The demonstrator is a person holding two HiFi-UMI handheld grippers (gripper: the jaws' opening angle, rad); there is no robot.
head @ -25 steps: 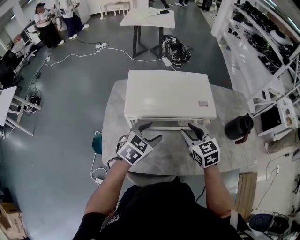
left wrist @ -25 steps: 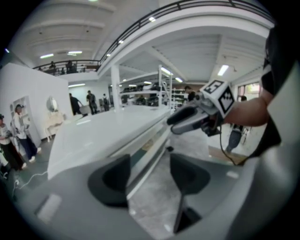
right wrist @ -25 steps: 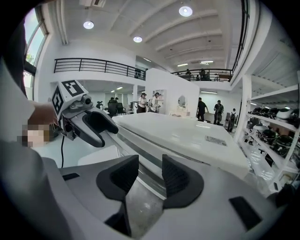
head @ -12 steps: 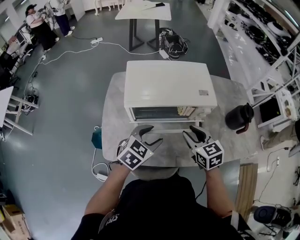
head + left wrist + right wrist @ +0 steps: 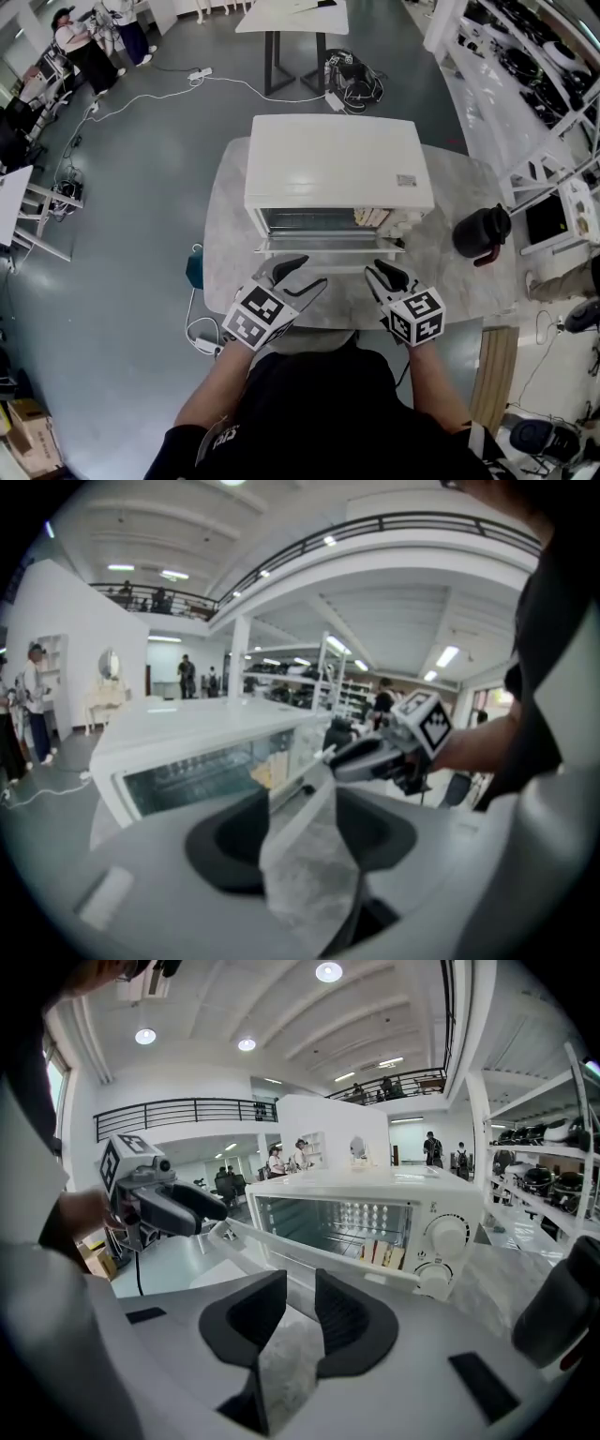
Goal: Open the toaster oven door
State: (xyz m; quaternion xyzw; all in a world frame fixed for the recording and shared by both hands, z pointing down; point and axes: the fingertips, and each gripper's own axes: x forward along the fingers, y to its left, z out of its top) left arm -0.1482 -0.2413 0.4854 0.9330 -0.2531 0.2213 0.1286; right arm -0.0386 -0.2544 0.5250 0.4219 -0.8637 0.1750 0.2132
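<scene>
The white toaster oven (image 5: 333, 173) stands on a grey table (image 5: 445, 281). Its glass door (image 5: 328, 244) hangs open toward me, and the rack inside shows in the right gripper view, with tan slices (image 5: 384, 1253) at its right end. My left gripper (image 5: 305, 272) is just in front of the door's left part, apart from it. Its jaws are closing with nothing between them. My right gripper (image 5: 378, 270) sits in front of the door's right part, its jaws also closing on nothing. In the right gripper view the door (image 5: 319, 1251) slopes down ahead of the right gripper (image 5: 300, 1312).
A black kettle (image 5: 480, 232) stands on the table to the right of the oven. Cables (image 5: 141, 108) run over the grey floor behind it, by a white table (image 5: 291, 19). Shelves (image 5: 525, 56) line the right side. People stand at the far left.
The oven door has swung down from shut to open. Both grippers have drawn back from it toward me, and both pairs of jaws have narrowed, the right more.
</scene>
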